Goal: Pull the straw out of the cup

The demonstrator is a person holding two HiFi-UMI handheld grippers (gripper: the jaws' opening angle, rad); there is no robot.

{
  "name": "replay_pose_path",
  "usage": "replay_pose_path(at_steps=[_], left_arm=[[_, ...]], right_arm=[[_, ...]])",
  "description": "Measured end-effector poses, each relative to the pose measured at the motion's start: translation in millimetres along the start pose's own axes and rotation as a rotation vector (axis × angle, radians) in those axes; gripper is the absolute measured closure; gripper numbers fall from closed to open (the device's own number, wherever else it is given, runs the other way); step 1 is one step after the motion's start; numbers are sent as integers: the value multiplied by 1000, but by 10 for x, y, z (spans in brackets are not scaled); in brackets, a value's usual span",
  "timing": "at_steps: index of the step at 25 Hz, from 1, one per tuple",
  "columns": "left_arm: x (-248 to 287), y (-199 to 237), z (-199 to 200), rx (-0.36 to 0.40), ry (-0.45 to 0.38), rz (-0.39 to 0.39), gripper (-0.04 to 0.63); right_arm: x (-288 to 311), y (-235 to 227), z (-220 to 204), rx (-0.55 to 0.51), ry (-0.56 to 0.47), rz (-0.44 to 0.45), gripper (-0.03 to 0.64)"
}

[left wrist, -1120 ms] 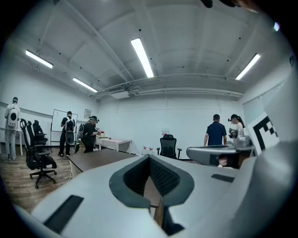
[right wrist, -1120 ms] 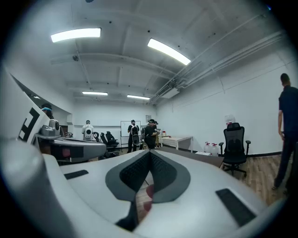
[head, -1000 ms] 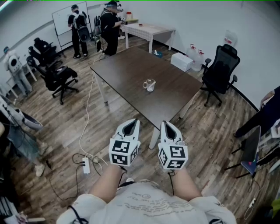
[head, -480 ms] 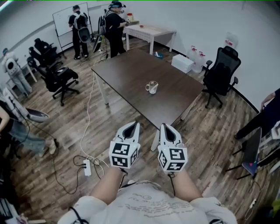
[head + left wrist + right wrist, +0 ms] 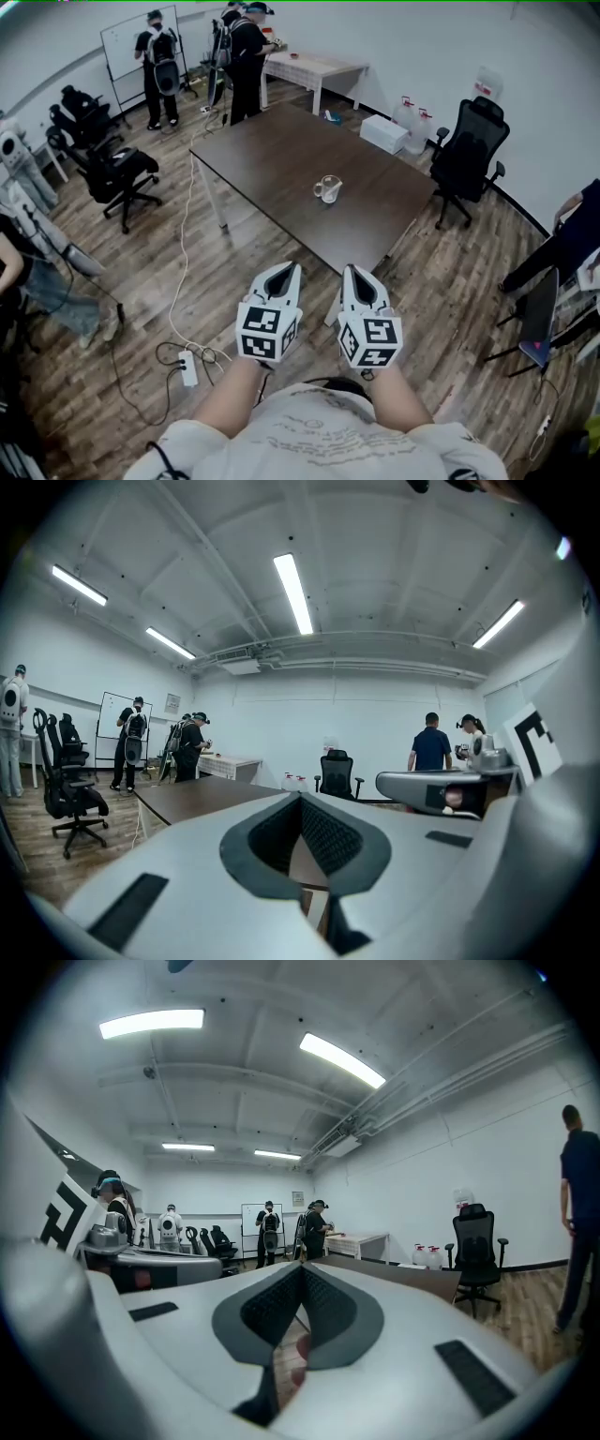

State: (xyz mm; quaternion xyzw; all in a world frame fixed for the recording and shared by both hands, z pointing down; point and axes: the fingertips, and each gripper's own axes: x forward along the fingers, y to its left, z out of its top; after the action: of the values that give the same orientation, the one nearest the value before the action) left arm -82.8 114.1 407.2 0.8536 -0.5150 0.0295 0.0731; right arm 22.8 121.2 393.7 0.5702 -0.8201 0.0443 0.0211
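Note:
A clear glass cup [image 5: 327, 188] with a handle stands alone near the middle of the dark brown table [image 5: 281, 150], well ahead of me. It is too small here to make out a straw. My left gripper [image 5: 280, 269] and right gripper [image 5: 355, 271] are held side by side over the wooden floor, short of the table's near corner. Both are shut with nothing between the jaws. In the left gripper view the left gripper [image 5: 300, 797] has its tips together, with the table edge beyond. The right gripper [image 5: 302, 1267] looks the same in its own view.
A black office chair [image 5: 473, 150] stands right of the table, more chairs [image 5: 117, 169] on the left. A power strip [image 5: 190, 372] and cable lie on the floor at my left. Two people [image 5: 246, 56] stand by a white table [image 5: 314, 67] at the back.
The table and cup have drifted slightly nearer and rightward in the head view as I step forward. The people at the back have shifted. Both grippers stay shut and level.

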Motion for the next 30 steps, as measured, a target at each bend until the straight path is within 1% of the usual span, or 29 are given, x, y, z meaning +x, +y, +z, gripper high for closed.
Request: replay_pose_path(at_steps=[6,13,24,30], left_arm=[[87,187,-36,-6,18,-4,595],[434,369,-142,2,40,-3,595],[1599,664,0,48,54,-7,595],[2224,900,136,48,67,19,595]], right_arm=[[205,26,-64,3,27,-18,607],[591,-140,-150,20,22,-31,607],[1636,-831,-182,57,20,-37,607],[2306,-1139,-70,48,35,-8,607]])
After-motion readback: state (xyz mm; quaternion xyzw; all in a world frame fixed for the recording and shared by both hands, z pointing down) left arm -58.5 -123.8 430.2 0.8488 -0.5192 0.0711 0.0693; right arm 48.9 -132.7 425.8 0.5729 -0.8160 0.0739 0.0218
